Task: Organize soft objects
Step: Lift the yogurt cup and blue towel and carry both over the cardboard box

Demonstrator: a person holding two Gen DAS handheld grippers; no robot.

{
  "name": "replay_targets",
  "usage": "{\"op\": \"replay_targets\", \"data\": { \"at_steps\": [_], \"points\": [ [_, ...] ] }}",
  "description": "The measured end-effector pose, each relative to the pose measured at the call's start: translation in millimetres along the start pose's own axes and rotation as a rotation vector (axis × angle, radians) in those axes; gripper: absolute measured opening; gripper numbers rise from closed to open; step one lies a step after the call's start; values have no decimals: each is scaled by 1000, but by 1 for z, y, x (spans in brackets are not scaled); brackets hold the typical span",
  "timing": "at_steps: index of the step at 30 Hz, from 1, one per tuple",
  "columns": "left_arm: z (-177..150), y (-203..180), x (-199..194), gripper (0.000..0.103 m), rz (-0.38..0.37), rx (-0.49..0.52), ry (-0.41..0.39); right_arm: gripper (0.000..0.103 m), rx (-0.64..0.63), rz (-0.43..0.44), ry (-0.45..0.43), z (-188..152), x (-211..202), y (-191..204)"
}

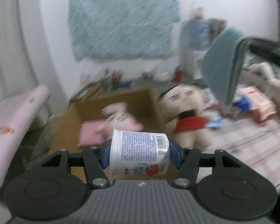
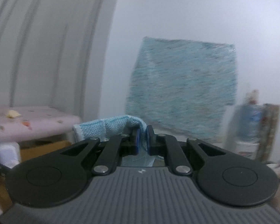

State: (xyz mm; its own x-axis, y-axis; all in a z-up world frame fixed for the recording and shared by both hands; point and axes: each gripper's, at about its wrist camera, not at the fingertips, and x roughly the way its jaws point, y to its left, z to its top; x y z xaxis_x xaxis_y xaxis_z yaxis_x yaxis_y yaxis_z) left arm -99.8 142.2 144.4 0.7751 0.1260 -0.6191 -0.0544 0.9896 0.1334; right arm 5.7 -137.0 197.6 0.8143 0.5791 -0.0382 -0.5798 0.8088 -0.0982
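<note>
My left gripper is shut on a white yogurt cup lying sideways between its blue pads, lid end to the left. Beyond it a cardboard box holds a pink pillow and a pink-and-white plush. A cream plush doll with a red scarf lies to the right of the box. My right gripper is shut on a light blue towel, whose fold drapes left over the fingers. In the left wrist view that towel hangs at the upper right from the other gripper.
A teal fuzzy mat hangs on the white wall. A pink padded bench stands at the left. Snack packets lie on a checked cloth at the right. Small items line the wall's foot, and a water bottle stands at the far right.
</note>
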Motion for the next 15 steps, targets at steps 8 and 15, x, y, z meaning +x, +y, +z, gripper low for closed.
{"op": "replay_targets", "data": {
  "at_steps": [8, 15],
  "points": [
    [-7, 86, 103, 62, -4, -15, 250, 6, 3, 143, 135, 47, 94, 85],
    [-9, 112, 181, 62, 6, -34, 338, 6, 51, 194, 255, 48, 178, 146]
  ]
}}
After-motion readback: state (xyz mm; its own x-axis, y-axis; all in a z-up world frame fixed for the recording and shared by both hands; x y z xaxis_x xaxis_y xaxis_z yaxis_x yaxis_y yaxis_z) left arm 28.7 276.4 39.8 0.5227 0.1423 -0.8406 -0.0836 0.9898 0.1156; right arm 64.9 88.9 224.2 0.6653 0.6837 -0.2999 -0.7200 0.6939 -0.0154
